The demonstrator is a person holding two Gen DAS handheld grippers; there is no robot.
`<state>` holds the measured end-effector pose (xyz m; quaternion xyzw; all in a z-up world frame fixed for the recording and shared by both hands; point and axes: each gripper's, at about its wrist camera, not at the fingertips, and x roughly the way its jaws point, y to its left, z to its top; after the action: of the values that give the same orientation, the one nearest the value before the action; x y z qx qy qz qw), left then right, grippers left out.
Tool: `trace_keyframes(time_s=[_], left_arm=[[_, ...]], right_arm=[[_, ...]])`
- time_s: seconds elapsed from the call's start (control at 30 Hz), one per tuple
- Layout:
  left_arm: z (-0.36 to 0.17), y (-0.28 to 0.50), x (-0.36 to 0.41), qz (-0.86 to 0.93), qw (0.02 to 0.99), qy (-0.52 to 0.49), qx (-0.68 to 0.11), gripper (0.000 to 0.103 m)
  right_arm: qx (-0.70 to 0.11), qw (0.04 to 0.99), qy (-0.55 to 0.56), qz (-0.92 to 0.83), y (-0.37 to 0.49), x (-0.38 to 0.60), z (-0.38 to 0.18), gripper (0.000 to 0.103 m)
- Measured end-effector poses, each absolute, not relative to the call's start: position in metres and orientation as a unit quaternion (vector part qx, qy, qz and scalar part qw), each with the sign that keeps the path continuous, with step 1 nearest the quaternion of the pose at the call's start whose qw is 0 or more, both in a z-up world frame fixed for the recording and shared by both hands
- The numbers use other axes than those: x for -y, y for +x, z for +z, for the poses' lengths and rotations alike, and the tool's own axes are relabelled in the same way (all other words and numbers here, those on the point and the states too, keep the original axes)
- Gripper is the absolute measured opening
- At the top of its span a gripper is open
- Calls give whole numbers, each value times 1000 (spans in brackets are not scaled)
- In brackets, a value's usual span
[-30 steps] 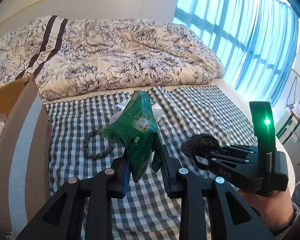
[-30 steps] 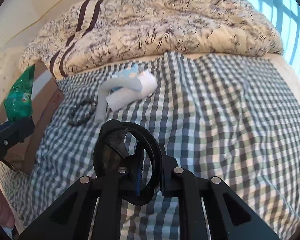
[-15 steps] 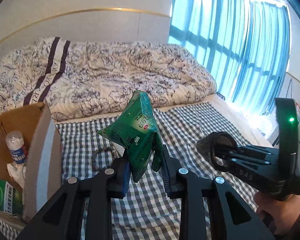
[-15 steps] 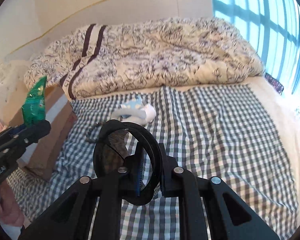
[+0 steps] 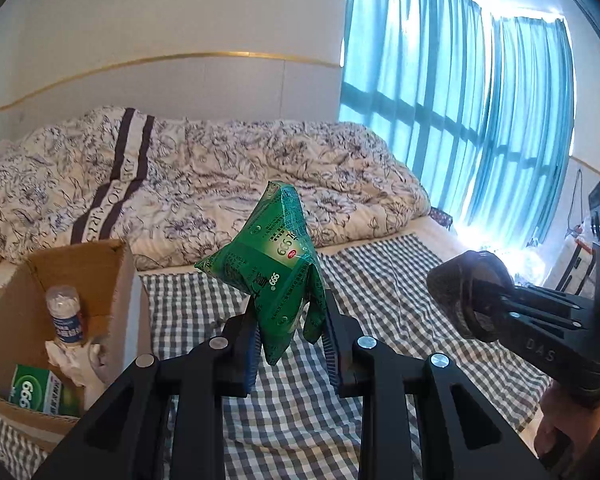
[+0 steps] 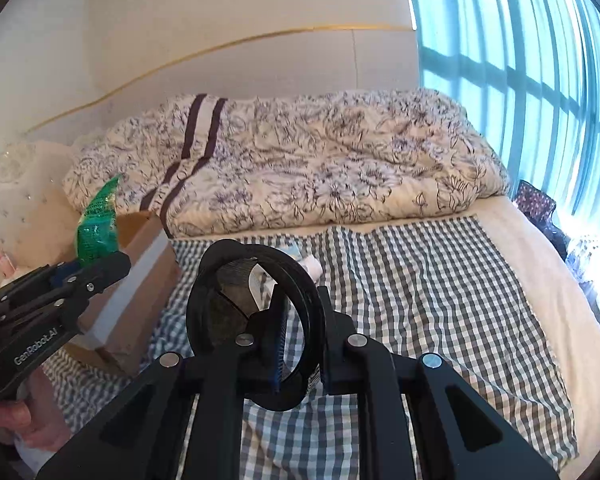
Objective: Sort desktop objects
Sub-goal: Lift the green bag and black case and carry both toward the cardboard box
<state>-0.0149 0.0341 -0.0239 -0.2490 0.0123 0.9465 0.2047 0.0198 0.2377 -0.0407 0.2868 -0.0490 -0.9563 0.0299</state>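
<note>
Both grippers loaded: left gripper (image 5: pixel 290 354) pinches green sachet (image 5: pixel 278 270), cardboard box (image 5: pixel 80 280) lower-left of it (nearer this hand); right gripper (image 6: pixel 300 344) clamps black ring (image 6: pixel 256 320).

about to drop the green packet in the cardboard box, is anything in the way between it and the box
Nothing visible blocks it. The green packet is held in the left gripper above the checked cloth; the cardboard box sits open-topped to its left, with only its near wall to pass over.
</note>
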Motion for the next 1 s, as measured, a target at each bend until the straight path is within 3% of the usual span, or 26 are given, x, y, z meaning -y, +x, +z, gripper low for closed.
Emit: trace_keyframes(time_s=[0.5,1.0], left_arm=[[6,16,-10,961,185,-203,-20,27],[7,3,21,965,166,-201,-11,27]], right_arm=[[36,23,239,-970,58,-215,-7,13],[35,47,226,-972,45,-184,3,13]])
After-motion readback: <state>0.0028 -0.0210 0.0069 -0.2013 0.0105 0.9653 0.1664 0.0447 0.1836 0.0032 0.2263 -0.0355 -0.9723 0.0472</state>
